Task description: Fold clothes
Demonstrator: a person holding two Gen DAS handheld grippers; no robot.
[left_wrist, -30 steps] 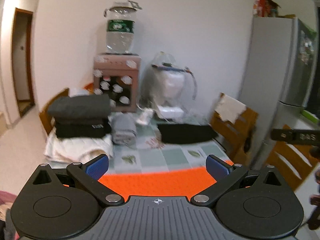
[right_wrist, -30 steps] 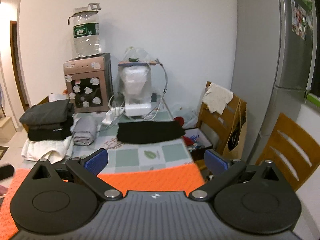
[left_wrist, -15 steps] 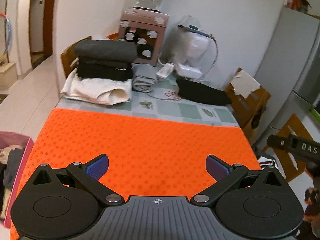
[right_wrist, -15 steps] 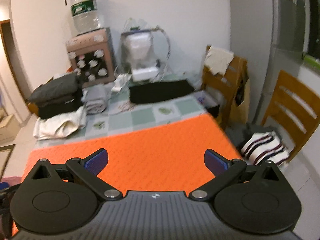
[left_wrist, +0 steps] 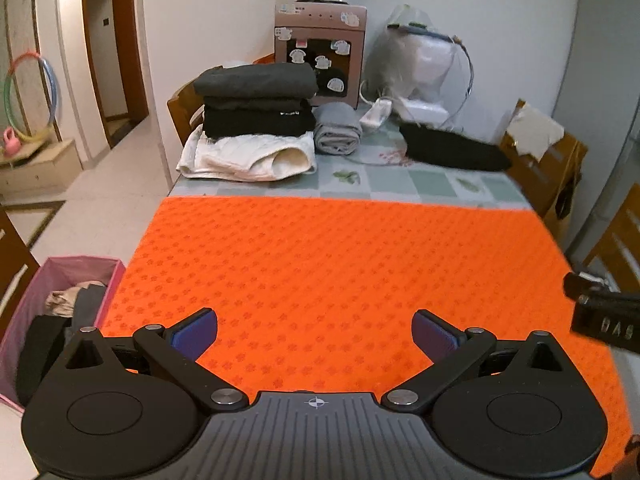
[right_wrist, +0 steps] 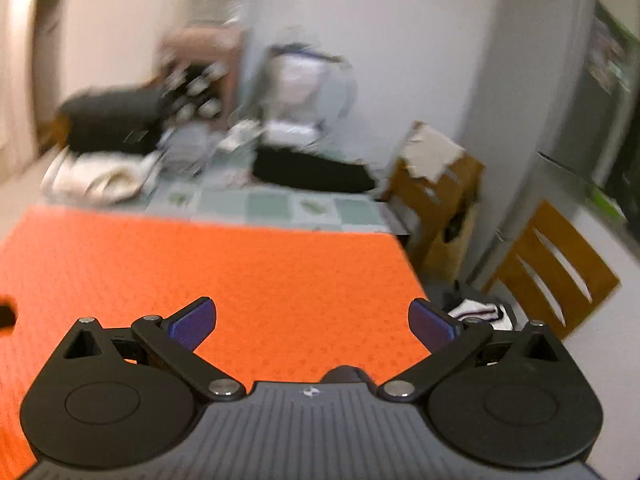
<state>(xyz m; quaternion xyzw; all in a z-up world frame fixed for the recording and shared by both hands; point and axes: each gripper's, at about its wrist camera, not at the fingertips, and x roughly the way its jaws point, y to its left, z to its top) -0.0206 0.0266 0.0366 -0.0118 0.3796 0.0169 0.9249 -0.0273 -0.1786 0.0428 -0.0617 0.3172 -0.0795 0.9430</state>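
- Both sets of fingers, left gripper [left_wrist: 314, 332] and right gripper [right_wrist: 312, 320], are spread wide and hold nothing above the bare orange mat [left_wrist: 340, 264].
- Unfolded clothes sit low in the pink bin [left_wrist: 52, 312] beside the counter; reaching down risks snagging several at once.
- Folded stack [left_wrist: 256, 120] near the far edge could topple if bumped.

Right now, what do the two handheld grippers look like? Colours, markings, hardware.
Both match: the left gripper and right gripper each have a grey ribbed body with a small crosshair mark, two round black discs, black linkage arms on silver pivot pins, and blue pads on the fingertips. In the left wrist view, the right gripper's black side carries white letters "DAS". No cables or sleeves visible.
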